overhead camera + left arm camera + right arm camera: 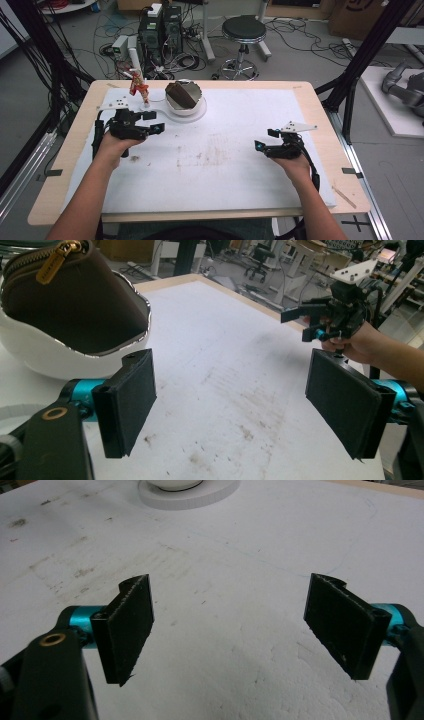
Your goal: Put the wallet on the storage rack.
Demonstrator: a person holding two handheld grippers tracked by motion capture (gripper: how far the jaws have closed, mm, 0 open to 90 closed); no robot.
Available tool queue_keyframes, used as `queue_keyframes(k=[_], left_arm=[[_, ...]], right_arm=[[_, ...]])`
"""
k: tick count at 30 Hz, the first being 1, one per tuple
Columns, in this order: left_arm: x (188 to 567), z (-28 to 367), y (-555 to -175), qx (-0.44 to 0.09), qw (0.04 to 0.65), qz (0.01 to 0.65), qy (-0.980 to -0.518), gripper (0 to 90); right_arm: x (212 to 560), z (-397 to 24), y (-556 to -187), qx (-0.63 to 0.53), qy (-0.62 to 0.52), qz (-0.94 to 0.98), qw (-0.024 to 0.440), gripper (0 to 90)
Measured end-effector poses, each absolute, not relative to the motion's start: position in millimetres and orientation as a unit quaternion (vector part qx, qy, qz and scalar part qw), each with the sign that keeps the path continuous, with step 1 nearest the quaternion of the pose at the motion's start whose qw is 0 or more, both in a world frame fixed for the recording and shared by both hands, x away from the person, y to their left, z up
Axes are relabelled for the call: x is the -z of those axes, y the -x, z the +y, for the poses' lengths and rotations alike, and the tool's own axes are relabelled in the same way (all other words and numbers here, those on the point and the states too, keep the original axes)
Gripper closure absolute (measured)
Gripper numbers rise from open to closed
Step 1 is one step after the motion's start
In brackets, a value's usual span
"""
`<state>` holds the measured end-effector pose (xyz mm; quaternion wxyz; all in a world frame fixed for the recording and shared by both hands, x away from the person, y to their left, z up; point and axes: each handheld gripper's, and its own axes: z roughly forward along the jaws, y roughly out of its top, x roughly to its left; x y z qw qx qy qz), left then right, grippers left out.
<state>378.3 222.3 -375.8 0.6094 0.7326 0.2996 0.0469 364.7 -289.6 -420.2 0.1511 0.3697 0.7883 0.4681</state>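
The brown zip pouch (182,94) sits in a white bowl (192,108) at the counter's (310,97) far side. The left gripper (151,121) hangs released just beside it; the right gripper (266,138) waits well apart, released too.

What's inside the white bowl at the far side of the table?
A brown zipped pouch sits in the white bowl, its gold zipper pull at the top. The pouch covers the bowl's bottom, so anything beneath it, and what the closed pouch holds, can't be seen.
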Motion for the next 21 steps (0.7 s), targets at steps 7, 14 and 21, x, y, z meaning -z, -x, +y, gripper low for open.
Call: queue_keyframes(k=[7,14,21], left_arm=[[383,222,-365,-0.056,0.602,0.295,-0.74,18.0],[398,219,-356,-0.055,0.59,0.296,-0.749,17.5],[409,220,-356,-0.067,0.572,0.298,-0.761,17.5]], right_arm=[[420,-291,-365,-0.47,-0.372,0.787,0.15,20.2],[420,-293,-366,-0.475,-0.373,0.784,0.147,20.2],[420,-296,-366,-0.476,-0.375,0.782,0.149,20.2]])
